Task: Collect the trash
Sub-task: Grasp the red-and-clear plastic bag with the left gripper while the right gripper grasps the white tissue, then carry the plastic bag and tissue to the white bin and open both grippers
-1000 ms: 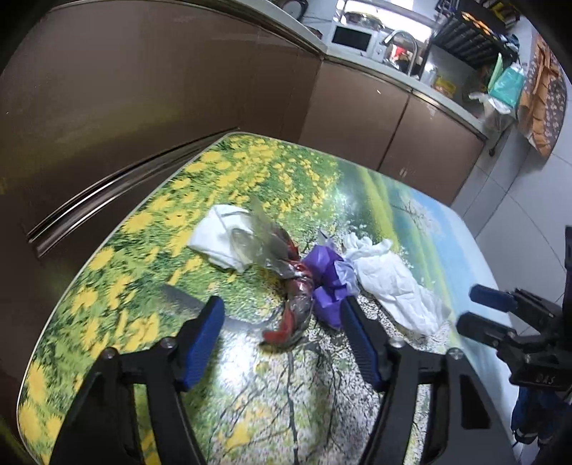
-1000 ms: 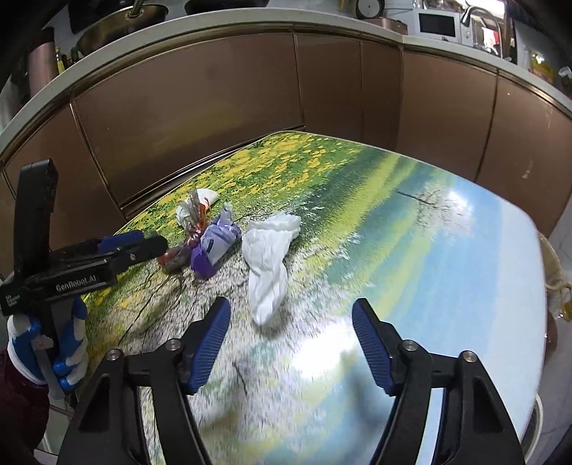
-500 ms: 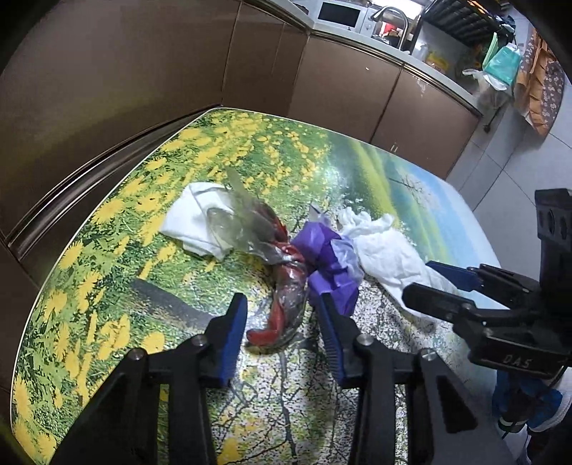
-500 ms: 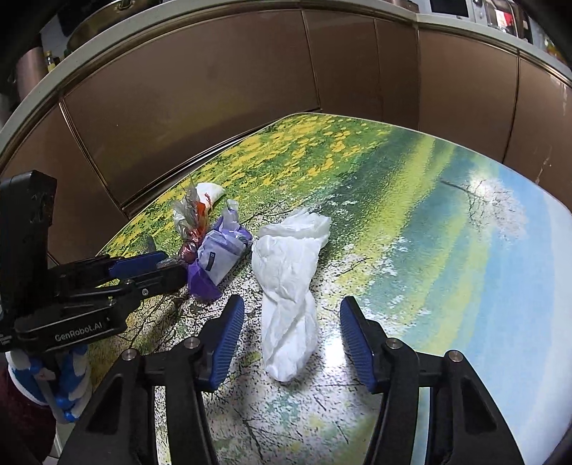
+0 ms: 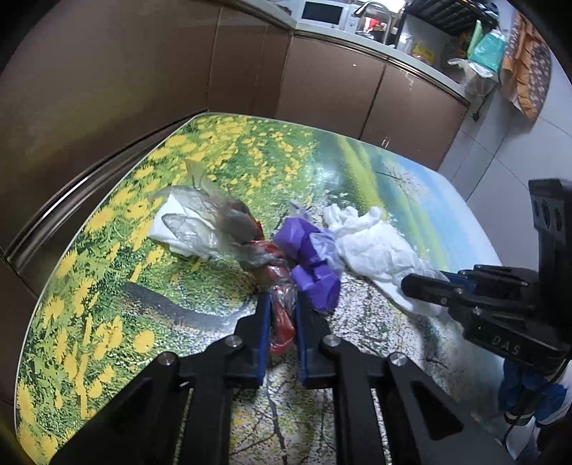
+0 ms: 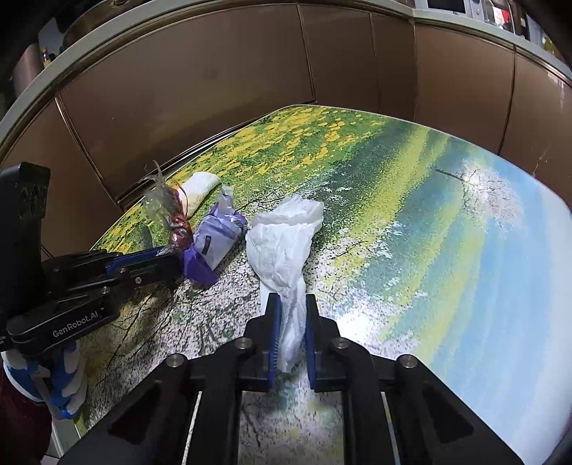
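Trash lies on a table with a flower-meadow print (image 5: 221,157). My left gripper (image 5: 280,304) is shut on the near end of a red and clear plastic wrapper (image 5: 250,246). A purple packet (image 5: 311,261) lies just right of it, and a folded white tissue (image 5: 171,221) sits partly under the wrapper's far end. My right gripper (image 6: 290,304) is shut on the near end of a crumpled white plastic bag (image 6: 286,236). In the right wrist view the left gripper (image 6: 168,259) shows at the left, next to the wrapper (image 6: 171,211) and purple packet (image 6: 218,243).
Brown cabinet fronts (image 5: 107,71) wrap closely around the table's far and left sides. A counter with a microwave (image 5: 325,14) and clutter runs behind. The table's right edge (image 5: 475,221) drops to a tiled floor.
Both grippers moved forward and down to the table and closed: the left onto the red and clear wrapper, the right onto the white plastic bag.
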Demonstrator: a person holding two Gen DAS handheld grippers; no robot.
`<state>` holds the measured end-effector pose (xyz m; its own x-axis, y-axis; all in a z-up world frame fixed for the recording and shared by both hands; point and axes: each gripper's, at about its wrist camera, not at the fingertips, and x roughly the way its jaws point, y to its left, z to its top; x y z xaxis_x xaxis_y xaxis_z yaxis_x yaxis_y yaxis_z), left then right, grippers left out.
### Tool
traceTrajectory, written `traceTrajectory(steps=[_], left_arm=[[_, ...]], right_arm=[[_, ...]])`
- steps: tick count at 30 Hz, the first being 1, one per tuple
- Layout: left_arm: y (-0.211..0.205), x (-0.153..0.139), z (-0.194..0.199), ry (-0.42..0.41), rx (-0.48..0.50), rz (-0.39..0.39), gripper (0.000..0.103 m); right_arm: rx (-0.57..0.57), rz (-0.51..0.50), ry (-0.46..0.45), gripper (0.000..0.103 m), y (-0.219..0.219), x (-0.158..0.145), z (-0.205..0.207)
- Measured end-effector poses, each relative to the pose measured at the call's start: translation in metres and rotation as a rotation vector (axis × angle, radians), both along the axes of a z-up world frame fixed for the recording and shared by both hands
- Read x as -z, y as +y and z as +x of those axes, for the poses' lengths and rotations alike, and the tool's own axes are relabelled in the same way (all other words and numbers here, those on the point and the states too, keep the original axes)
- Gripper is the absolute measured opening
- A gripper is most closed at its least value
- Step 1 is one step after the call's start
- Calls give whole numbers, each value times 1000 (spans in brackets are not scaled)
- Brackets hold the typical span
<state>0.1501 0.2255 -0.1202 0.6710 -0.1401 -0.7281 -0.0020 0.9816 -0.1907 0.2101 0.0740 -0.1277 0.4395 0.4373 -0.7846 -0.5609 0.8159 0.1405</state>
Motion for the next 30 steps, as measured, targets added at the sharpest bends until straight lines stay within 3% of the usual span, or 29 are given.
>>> traceTrajectory(steps=[18,30], left_arm=[[-18,-40,-91,-57,0,31,12],[-72,-81,-138,-123,72,71,12]], right_arm=[[53,10,-64,5,-44,-44,-84],[159,83,-150,5,-110,-87,-149]])
